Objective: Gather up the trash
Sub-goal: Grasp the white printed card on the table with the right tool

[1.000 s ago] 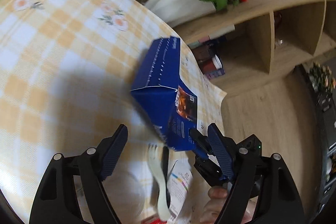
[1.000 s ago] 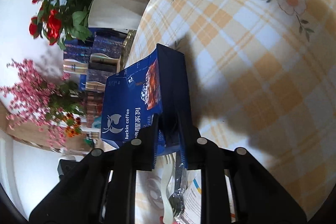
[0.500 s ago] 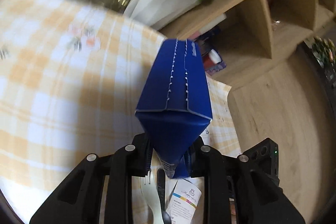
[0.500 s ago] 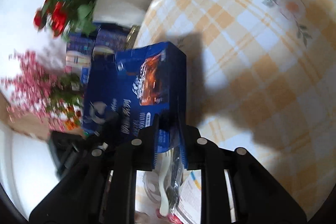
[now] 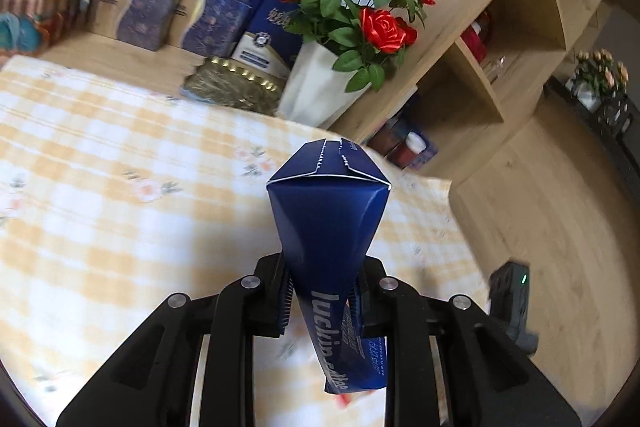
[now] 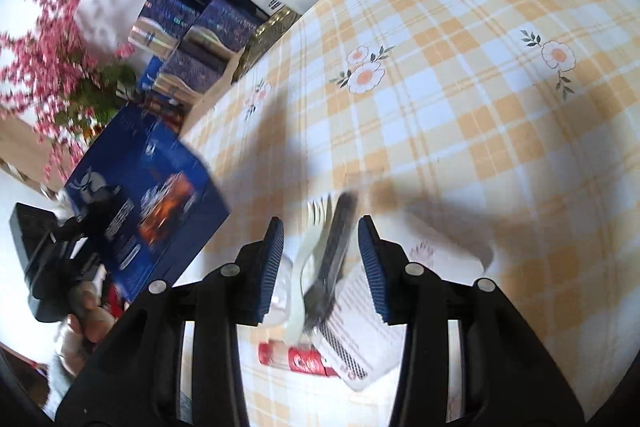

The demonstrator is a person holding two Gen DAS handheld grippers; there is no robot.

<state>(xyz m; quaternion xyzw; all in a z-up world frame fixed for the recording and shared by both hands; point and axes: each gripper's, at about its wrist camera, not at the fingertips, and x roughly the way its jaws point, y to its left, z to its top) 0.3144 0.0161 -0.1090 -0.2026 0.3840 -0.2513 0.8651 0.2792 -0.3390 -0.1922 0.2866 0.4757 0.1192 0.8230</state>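
My left gripper (image 5: 322, 301) is shut on a blue Luckin Coffee carton (image 5: 328, 223) and holds it up above the checked tablecloth (image 5: 120, 187). The carton also shows in the right wrist view (image 6: 148, 199), off to the left with the left gripper on it. My right gripper (image 6: 322, 263) is open and empty. Below it on the cloth lie a pale plastic fork (image 6: 306, 267), a black-wrapped utensil (image 6: 334, 259), a white printed wrapper (image 6: 360, 339) and a red wrapper (image 6: 292, 359).
A white vase of red roses (image 5: 352, 39) stands at the table's far edge beside a gold-trimmed box (image 5: 232, 87) and stacked blue gift boxes (image 5: 168, 7). Wooden shelves (image 5: 500, 47) and the floor lie right. Pink flowers (image 6: 52, 67) show at left.
My left gripper shut on the blue carton and lifted it away to the left. My right gripper let go of the carton and opened over the fork and wrappers.
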